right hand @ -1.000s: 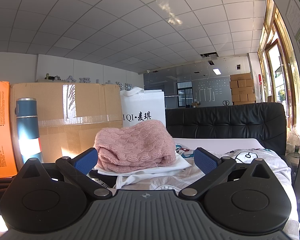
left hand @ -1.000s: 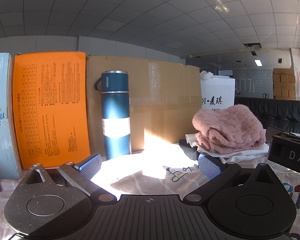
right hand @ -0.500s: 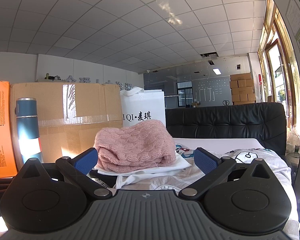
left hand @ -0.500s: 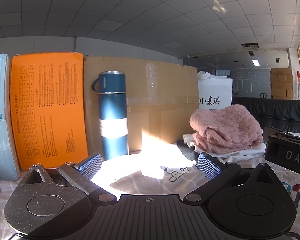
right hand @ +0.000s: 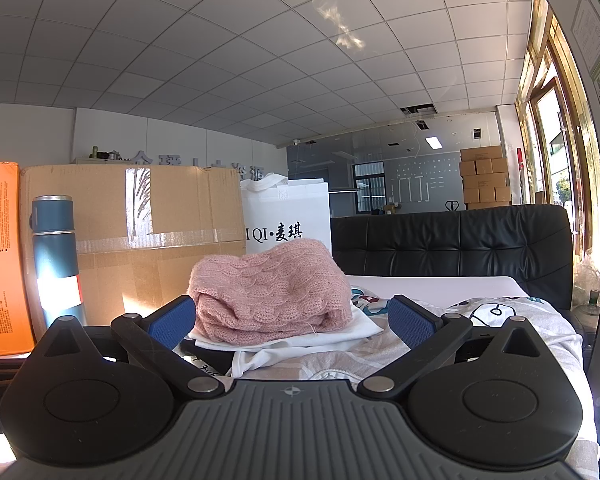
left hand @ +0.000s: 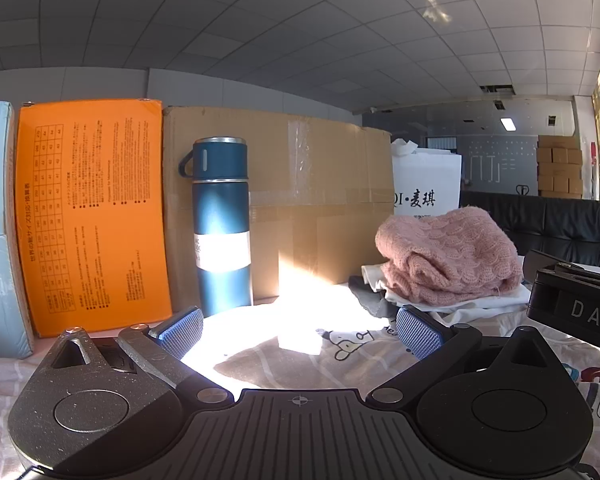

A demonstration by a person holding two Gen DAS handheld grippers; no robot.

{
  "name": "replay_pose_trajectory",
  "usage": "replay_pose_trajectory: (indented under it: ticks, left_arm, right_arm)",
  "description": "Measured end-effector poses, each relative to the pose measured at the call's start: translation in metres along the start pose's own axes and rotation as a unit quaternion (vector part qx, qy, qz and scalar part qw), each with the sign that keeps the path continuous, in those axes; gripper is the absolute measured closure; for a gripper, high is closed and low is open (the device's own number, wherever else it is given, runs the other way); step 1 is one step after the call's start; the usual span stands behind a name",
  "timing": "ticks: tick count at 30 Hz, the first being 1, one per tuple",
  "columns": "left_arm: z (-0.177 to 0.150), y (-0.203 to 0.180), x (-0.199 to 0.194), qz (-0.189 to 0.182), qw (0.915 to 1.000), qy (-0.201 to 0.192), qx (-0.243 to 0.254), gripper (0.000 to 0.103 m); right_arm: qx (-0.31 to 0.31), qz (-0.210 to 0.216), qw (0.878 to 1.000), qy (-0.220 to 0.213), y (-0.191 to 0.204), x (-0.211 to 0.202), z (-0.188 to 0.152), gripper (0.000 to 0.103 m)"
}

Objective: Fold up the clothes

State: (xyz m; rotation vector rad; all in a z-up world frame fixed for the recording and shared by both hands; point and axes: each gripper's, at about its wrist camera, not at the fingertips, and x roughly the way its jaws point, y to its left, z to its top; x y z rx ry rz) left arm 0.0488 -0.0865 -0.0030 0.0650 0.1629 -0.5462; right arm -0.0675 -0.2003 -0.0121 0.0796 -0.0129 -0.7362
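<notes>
Ahead in the left wrist view, our left gripper (left hand: 298, 330) is spread wide and empty over a cartoon-print cloth (left hand: 352, 350); the pink sweater (left hand: 446, 258) sits folded to the right on white garments (left hand: 456, 304). From the right wrist view, our right gripper (right hand: 294, 320) gapes wide, framing that sweater (right hand: 270, 292): soft, light, floppy, best pinched at a hem edge.

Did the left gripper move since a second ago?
Yes, slightly. The left gripper turned a bit rightward: the blue steel flask and orange cardboard box slid left in its view.
</notes>
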Motion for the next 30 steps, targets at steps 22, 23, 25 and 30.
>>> replay_pose_trajectory:
  ticks: [22,23,25,30]
  left_arm:
    - [0.0005,-0.0014,-0.0001,-0.001,1.0000,-0.001,0.003,0.000]
    - [0.0006,-0.0014,-0.0002,-0.001,1.0000,-0.002,0.003,0.000]
    - [0.0006,-0.0015,0.0000,-0.001,1.0000,-0.002,0.003,0.000]
    - [0.0002,-0.0013,0.0001,-0.001,1.0000,-0.002,0.002,0.000]
  right_arm:
    - [0.000,0.000,1.000,0.000,0.0000,0.0002,0.0001,0.000]
    - [0.000,0.000,1.000,0.000,0.0001,0.0002,0.0002,0.000]
    - [0.000,0.000,1.000,0.001,0.0002,0.0001,0.0002,0.000]
    - [0.000,-0.001,1.000,0.003,-0.0005,0.0016,-0.0007,0.000]
